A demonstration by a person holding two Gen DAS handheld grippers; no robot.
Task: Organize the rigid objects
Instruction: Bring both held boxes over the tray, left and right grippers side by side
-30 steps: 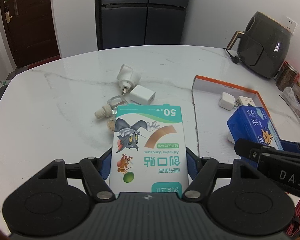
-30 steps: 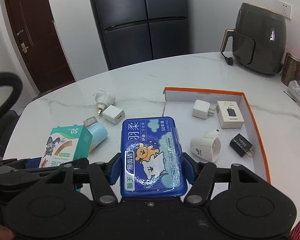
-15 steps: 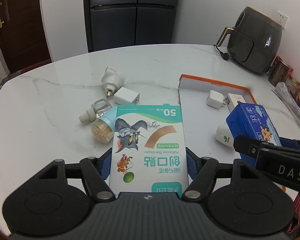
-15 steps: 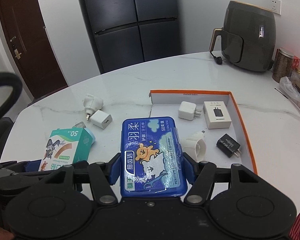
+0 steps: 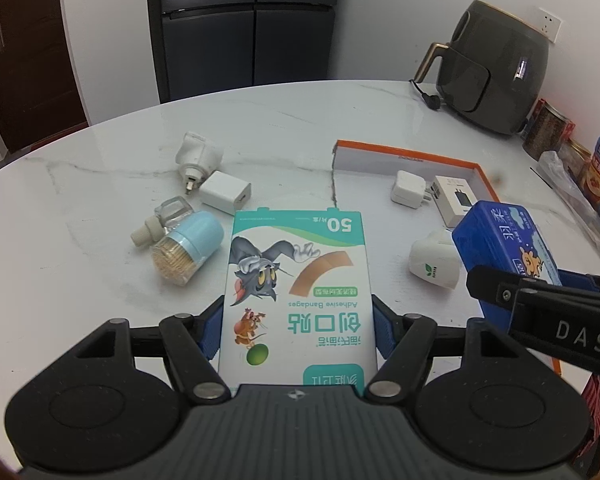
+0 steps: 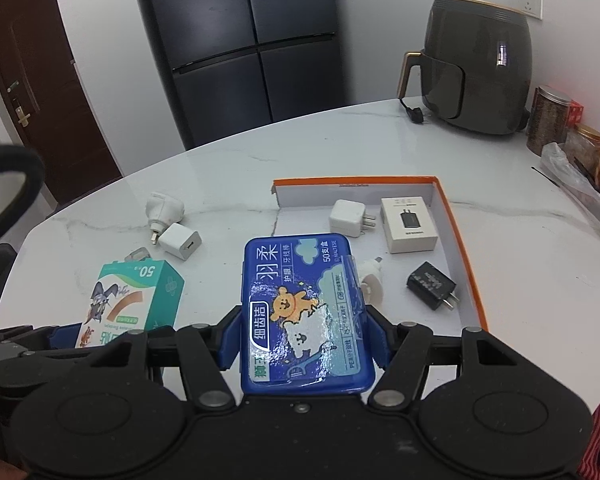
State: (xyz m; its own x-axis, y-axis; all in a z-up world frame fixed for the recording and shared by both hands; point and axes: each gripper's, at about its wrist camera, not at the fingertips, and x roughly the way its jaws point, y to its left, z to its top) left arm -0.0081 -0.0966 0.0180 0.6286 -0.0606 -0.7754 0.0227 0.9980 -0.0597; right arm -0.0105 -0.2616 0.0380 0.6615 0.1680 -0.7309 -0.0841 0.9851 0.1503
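My left gripper [image 5: 298, 328] is shut on a green-and-white adhesive bandage box [image 5: 296, 296] and holds it above the marble table [image 5: 80, 280]. To its right, my right gripper [image 6: 303, 336] is shut on a blue dental floss box [image 6: 303, 312], over the near left part of an orange-rimmed white tray [image 6: 459, 240]. Each view shows the other's load: the floss box [image 5: 503, 240] at the right, the bandage box [image 6: 132, 300] at the left. In the tray lie a white charger [image 6: 347, 218], a white charger carton [image 6: 407, 224], a black charger [image 6: 431, 286] and a white plug adapter [image 5: 433, 266].
Left of the tray lie a white adapter [image 5: 198, 156], a white cube charger [image 5: 224, 193], a small glass bottle [image 5: 168, 216] and a toothpick jar with a light-blue lid [image 5: 188, 246]. An air fryer [image 5: 495, 68], jars [image 6: 547, 120] and a plastic bag [image 6: 571, 180] line the table's right side.
Both grippers have drifted a little to the right with their boxes, so the table items sit further left in each view. Both grips are unchanged.
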